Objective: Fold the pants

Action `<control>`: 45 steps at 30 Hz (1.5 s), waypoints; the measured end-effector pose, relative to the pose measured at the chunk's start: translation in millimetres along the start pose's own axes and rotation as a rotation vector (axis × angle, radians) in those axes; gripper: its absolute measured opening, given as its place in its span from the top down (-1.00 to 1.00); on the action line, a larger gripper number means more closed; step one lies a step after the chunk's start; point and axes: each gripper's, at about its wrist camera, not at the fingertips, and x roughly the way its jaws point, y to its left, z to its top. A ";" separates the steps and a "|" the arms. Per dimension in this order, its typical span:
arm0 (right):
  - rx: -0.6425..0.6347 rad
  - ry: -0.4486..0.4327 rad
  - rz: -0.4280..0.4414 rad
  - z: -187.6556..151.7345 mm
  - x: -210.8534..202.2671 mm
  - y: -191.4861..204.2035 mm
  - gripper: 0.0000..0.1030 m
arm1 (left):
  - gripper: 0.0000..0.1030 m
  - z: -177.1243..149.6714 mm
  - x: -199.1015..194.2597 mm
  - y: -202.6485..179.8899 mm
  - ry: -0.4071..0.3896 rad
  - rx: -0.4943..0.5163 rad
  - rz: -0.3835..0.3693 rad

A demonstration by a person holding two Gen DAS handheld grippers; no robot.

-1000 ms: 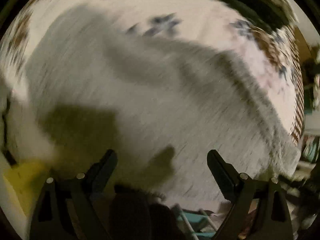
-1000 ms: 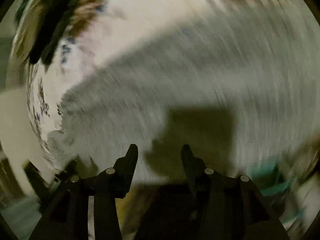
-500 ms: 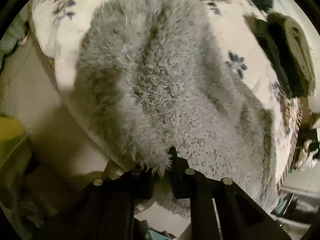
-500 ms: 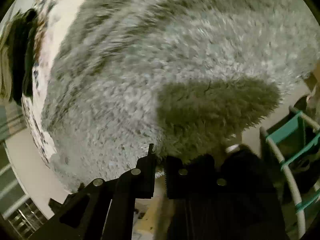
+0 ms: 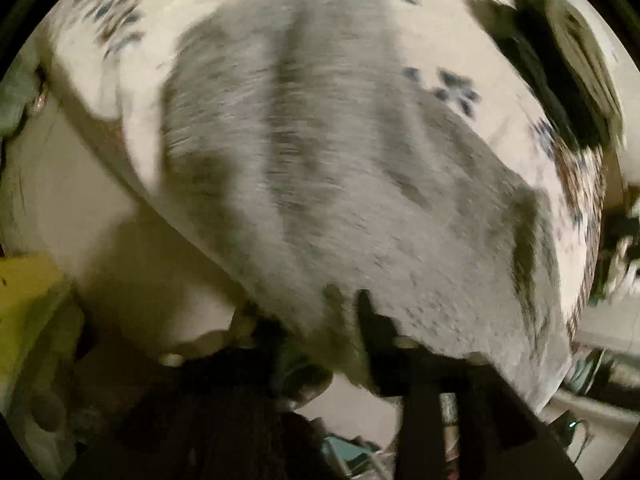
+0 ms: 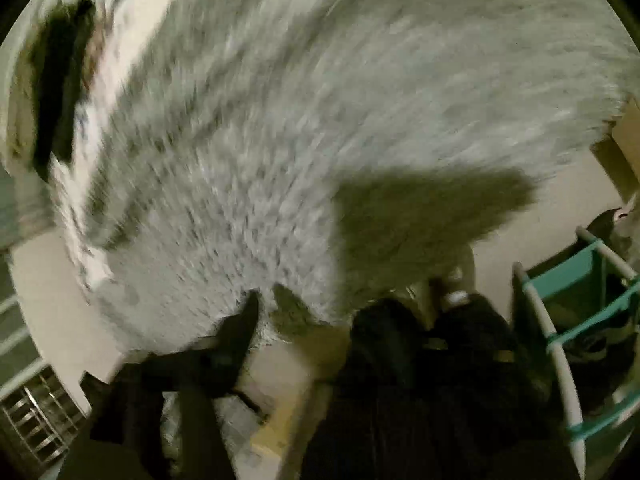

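- Two grippers sit at the near hem of the fluffy grey pants [image 5: 340,168], one at each side, and both views are smeared by motion blur.
- In the left wrist view, the left gripper [image 5: 344,304] has its jaws drawn close together with a tuft of the grey pile pinched between them; one dark finger [image 5: 372,320] shows clearly, the other is mostly buried in fabric.
- In the right wrist view, the right gripper [image 6: 266,300] likewise has its jaws nearly together on the edge of the pants [image 6: 320,120], with a lock of fleece wedged in the narrow gap.
- Just behind that gripper, low in the frame, are the person's dark-clothed legs [image 6: 420,380], and beside them a teal and white rack [image 6: 560,320].
- A dark shadow [image 6: 420,208] falls across the near right part of the grey fabric.
- The pants spread away from both grippers over a bed with a white floral cover [image 5: 500,92]; their near edge hangs at the bed's side.
- Beyond the pants, at the far edge of the bed, lies a dark bundle of clothing [image 5: 560,60], well apart from the grey fabric.
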 end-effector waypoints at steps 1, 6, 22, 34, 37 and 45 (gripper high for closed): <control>0.022 -0.026 0.018 0.9 -8.5 -7.7 -0.36 | -0.50 -3.9 -3.0 -11.1 0.005 0.033 0.014; 0.189 -0.259 0.061 11.6 -72.1 -78.8 -0.36 | -0.68 -27.0 7.8 -97.5 0.071 0.231 -0.036; 0.529 -0.532 0.282 131.6 -148.3 -258.6 -0.06 | -1.00 -79.5 143.9 -274.6 0.170 0.659 0.120; 0.449 -0.473 0.490 171.7 -115.4 -273.9 -0.21 | -1.00 -75.0 149.9 -277.1 0.168 0.603 0.191; 0.460 -0.454 0.490 181.0 -100.5 -281.5 -0.22 | -1.00 -78.9 156.4 -286.0 0.161 0.599 0.199; 0.424 -0.522 0.826 175.0 -94.9 -285.5 -0.25 | -1.00 -73.9 156.3 -283.3 0.174 0.593 0.201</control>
